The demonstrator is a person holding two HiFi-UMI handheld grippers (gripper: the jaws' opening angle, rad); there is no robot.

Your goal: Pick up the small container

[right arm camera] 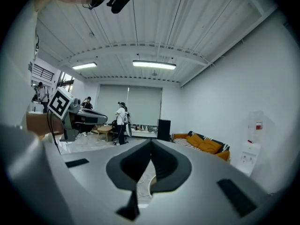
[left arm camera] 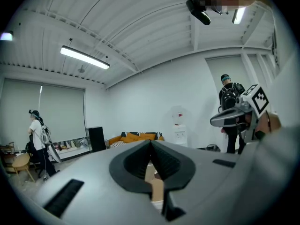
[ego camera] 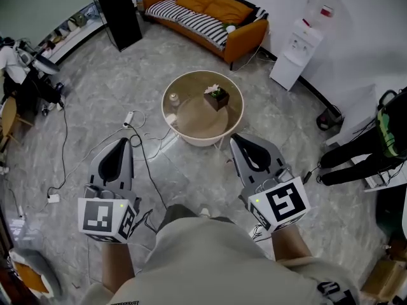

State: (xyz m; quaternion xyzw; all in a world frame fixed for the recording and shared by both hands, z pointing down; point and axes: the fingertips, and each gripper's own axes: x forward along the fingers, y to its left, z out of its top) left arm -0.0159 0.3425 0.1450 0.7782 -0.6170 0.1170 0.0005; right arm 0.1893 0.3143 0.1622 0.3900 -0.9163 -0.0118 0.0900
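The small container [ego camera: 173,98], a little clear jar, stands on the left part of the round table [ego camera: 191,131] in the head view. A boxed plant [ego camera: 217,97] sits to its right. My left gripper [ego camera: 125,141] is held over the floor, short of the table's left front. My right gripper [ego camera: 234,138] hovers just off the table's right front edge. Both point toward the table, with their jaws together and nothing between them. The left gripper view shows its shut jaws [left arm camera: 151,142], and the right gripper view shows the same [right arm camera: 151,142]. Neither view shows the container.
An orange sofa [ego camera: 210,11], a black cabinet [ego camera: 119,11] and a water dispenser [ego camera: 297,49] stand beyond the table. Cables and a power strip [ego camera: 129,118] lie on the floor left of it. People stand at the room's left [ego camera: 16,65] and right [ego camera: 381,138].
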